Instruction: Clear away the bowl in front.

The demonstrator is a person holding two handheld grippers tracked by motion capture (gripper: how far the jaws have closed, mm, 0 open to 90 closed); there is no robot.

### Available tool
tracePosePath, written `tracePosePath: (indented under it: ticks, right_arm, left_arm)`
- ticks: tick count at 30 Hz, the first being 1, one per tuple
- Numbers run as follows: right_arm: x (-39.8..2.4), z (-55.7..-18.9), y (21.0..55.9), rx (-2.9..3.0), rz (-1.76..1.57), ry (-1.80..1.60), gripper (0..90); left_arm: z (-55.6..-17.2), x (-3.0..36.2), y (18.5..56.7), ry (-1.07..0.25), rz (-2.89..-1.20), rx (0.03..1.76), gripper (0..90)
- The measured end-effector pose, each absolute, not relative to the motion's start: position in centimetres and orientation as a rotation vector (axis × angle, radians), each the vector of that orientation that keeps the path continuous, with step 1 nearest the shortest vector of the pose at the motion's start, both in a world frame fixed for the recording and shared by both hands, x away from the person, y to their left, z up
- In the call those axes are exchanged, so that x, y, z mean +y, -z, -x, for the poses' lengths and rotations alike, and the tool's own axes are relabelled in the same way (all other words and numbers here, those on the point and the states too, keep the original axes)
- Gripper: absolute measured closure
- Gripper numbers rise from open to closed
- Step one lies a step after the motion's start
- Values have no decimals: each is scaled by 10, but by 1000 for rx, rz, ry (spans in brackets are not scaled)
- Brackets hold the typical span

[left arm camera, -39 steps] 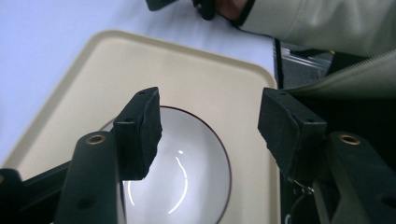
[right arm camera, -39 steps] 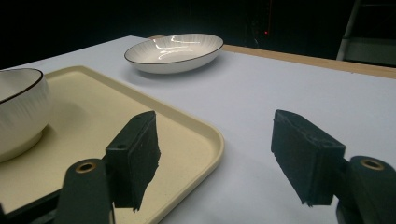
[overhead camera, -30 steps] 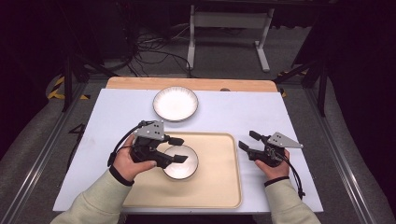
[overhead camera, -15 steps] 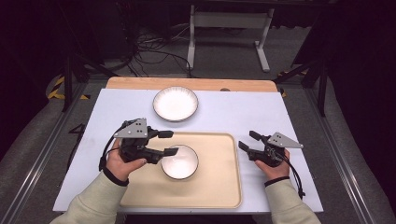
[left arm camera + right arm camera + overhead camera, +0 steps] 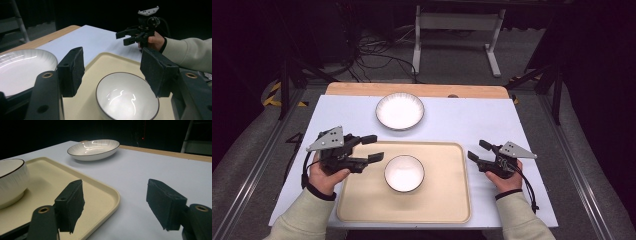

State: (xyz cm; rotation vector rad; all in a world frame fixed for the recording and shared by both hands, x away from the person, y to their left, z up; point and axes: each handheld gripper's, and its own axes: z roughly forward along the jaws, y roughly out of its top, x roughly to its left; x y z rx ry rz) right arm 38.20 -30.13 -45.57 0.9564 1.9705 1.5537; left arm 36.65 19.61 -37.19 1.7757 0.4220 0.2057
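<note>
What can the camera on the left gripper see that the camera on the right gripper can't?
The left gripper view alone takes in the person's other hand holding the right gripper, a pale sleeve, and the inside of the bowl. The right gripper view alone takes in the bowl's ribbed outer side and the wooden strip at the table's far edge. Both share the bowl, the cream tray, the white plate and a pair of open black jaws.

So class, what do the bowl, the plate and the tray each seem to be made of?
Bowl: probably glazed ceramic, glossy white with bright reflections, a dark rim line and ribbed outside.
Plate: looks like the same glazed ware, shiny, ribbed, dark-edged.
Tray: likely plastic, matte cream, with a smooth moulded raised lip and rounded corners.
</note>
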Motion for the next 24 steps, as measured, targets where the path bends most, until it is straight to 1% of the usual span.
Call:
tracePosePath:
  ticks: [9, 13, 20, 24]
  right_arm:
    - [-302, -382, 456, 1968, -962, -1554, 303]
    - [-302, -382, 456, 1968, -963, -1556, 303]
    - [-302, -382, 456, 1965, -964, -1560, 299]
    - [-302, -382, 456, 1964, -964, -1561, 298]
  left_arm:
    - [-362, 222, 379, -305, -1767, 522, 348]
    - [-359, 233, 383, -380, -1766, 577, 368]
    - [-359, 250, 394, -417, -1731, 665, 364]
    - [-360, 256, 398, -441, -1715, 682, 357]
